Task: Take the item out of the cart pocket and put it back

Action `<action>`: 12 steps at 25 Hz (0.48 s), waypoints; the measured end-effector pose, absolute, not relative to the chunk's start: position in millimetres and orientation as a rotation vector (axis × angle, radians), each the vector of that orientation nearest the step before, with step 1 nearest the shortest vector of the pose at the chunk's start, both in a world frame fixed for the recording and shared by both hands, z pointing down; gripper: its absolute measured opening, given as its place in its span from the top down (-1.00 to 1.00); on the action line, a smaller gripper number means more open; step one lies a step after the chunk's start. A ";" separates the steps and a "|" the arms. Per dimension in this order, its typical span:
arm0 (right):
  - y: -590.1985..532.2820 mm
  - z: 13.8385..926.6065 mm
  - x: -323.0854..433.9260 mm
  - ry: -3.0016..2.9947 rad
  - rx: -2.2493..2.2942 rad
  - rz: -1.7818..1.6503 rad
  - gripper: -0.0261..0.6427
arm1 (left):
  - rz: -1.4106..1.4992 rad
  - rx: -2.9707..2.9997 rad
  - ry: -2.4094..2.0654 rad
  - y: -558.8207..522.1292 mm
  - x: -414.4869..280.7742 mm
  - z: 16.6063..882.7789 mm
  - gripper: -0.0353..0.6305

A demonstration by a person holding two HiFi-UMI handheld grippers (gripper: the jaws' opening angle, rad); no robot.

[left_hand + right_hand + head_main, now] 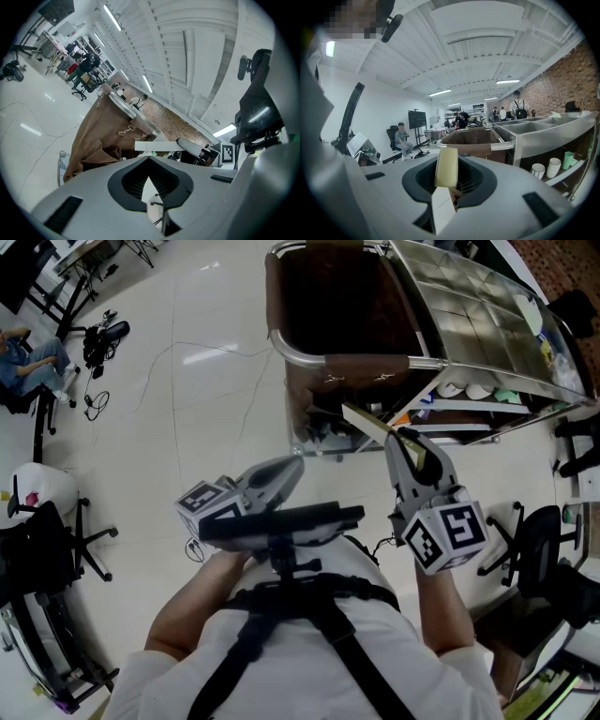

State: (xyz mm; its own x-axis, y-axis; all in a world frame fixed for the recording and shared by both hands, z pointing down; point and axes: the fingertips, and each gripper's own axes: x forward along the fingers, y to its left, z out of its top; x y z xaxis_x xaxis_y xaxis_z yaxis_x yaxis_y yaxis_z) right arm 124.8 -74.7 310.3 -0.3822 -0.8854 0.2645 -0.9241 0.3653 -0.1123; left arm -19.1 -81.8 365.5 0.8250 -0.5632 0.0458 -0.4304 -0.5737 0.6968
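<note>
**In front of the cart: item out of the pocket, pinched by R gripper**

R gripper (451, 186) has its jaws closed on the item (446, 168), a thin pale-yellow slab whose nearer end looks whiter. The slab stands on edge between the pads and sticks out well past the tips, slanting up & fwd. Straight ahead of that gripper, past the item's far end, is the brown fabric pocket (328, 306), hung on a steel rail (305, 352) of the cart (487, 329). Pocket mouth is open, dark inside. The item is wholly outside it. Its far end sits low against the pocket's front wall, below the rail; can't tell if it touches the fabric. To this gripper's right the cart has a steel top w/ square compartments. Under that is a shelf w/ cups (546, 168).

L gripper (292, 468) is just left of the R one, near but apart. Its jaws are pressed together at the tips, nothing between them. The pocket is ahead of it & a bit left, well apart. From its own view the item shows as a pale bar just beyond its tips, crossing in front of the pocket.

Far off to L gripper's left: office chairs (56, 540), cables (202, 362) on the white floor (187, 427), a seated person (23, 362).
</note>
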 end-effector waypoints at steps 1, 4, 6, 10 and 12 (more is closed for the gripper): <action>-74.2 309.9 124.2 -2.461 1.645 0.363 0.70 | -0.232 2.269 -0.724 -81.6 -19.6 365.3 0.91; -73.3 308.7 122.7 -2.463 1.640 0.364 0.70 | -0.231 2.269 -0.726 -82.6 -20.6 365.3 0.91; -73.1 308.6 122.1 -2.465 1.636 0.366 0.70 | -0.233 2.268 -0.728 -84.0 -20.7 365.6 0.91; -71.9 308.3 121.8 -2.467 1.631 0.367 0.70 | -0.238 2.270 -0.737 -85.8 -21.8 364.6 0.91; -71.9 308.1 122.5 -2.466 1.632 0.368 0.70 | -0.245 2.271 -0.747 -87.4 -23.6 362.8 0.91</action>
State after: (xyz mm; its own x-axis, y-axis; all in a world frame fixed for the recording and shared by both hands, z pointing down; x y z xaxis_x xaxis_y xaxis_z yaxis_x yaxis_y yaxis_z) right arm 122.5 -71.9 308.1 -0.3910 -0.8808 0.2671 -0.9204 0.3738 -0.1149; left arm -23.6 -87.4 362.8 0.8139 -0.5795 0.0414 -0.4420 -0.5714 0.6915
